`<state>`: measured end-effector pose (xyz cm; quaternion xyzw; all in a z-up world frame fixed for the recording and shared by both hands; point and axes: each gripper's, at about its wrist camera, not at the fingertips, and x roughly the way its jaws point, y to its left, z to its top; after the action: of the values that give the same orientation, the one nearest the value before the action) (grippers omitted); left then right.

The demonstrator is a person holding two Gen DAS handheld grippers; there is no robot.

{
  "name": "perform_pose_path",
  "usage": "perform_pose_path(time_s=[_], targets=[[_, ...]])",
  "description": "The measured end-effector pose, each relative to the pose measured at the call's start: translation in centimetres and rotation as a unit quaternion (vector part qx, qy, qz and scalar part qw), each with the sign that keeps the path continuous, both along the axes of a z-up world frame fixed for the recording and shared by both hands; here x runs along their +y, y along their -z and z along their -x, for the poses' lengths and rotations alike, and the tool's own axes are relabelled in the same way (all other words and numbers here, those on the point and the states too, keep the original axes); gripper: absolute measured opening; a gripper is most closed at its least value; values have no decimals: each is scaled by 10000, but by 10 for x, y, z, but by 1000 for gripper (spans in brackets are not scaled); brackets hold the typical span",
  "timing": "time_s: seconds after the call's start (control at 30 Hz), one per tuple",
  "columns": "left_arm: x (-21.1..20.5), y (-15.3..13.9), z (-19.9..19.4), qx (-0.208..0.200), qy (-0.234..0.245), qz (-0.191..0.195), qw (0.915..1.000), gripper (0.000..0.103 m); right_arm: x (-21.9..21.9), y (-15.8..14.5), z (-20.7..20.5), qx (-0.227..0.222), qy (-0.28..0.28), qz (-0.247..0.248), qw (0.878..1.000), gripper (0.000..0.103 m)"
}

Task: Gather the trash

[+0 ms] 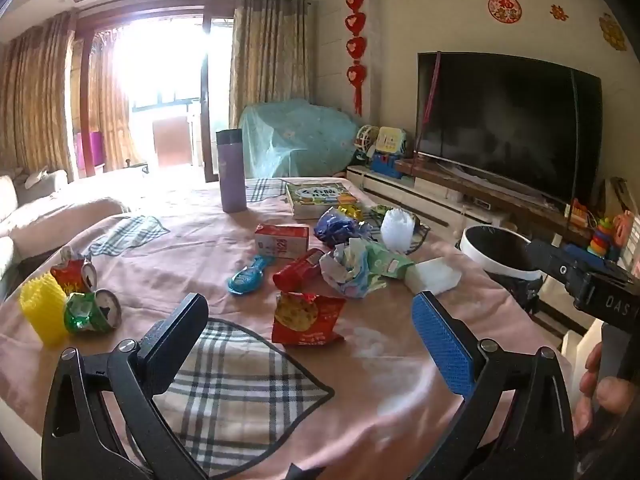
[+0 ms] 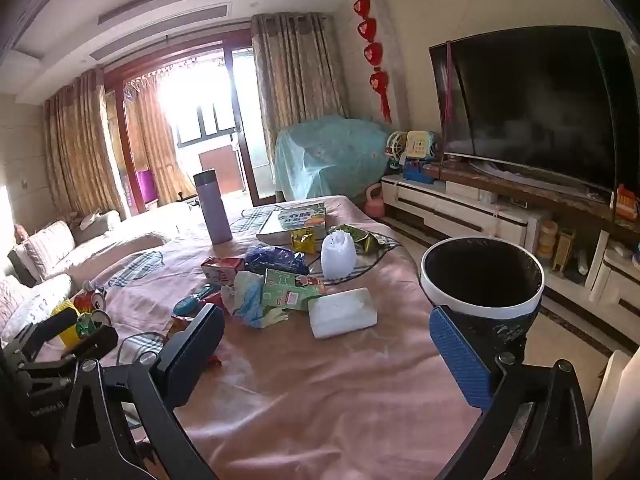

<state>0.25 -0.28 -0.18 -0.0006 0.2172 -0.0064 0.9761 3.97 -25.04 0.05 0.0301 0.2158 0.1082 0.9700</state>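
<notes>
— While both tools hang over the pink tablecloth point(image 1: 360, 400), what's the left gripper point(image 1: 308, 332) doing?

— Fingers spread wide, nothing between them; the red snack packet point(image 1: 306, 320) lies just ahead.

— And the right gripper point(image 2: 326, 336)?

— Spread too, empty. The white foam block point(image 2: 342, 312) sits right in front, the trash bin point(image 2: 482, 280) beyond its blue finger point(image 2: 460, 356).

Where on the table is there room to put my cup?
Room: the pink tablecloth between the white foam block and the near edge. Crowded: the middle, around the green carton and crumpled blue wrapper.
</notes>
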Motion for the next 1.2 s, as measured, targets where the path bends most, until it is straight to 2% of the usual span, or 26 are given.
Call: perform_pose_path(time_s=[0.07, 0.3, 1.2], targets=[[7, -6, 5, -107, -93, 149, 9998, 103, 1, 0, 0, -17, -1, -15, 10000, 103], [10, -9, 10, -209, -253, 95, 9994, 103, 6, 1, 8, -168, 69, 82, 9998, 103], [12, -10, 3, -163, -334, 98, 9993, 103, 12, 2, 9, -222, 40, 120, 9997, 103]])
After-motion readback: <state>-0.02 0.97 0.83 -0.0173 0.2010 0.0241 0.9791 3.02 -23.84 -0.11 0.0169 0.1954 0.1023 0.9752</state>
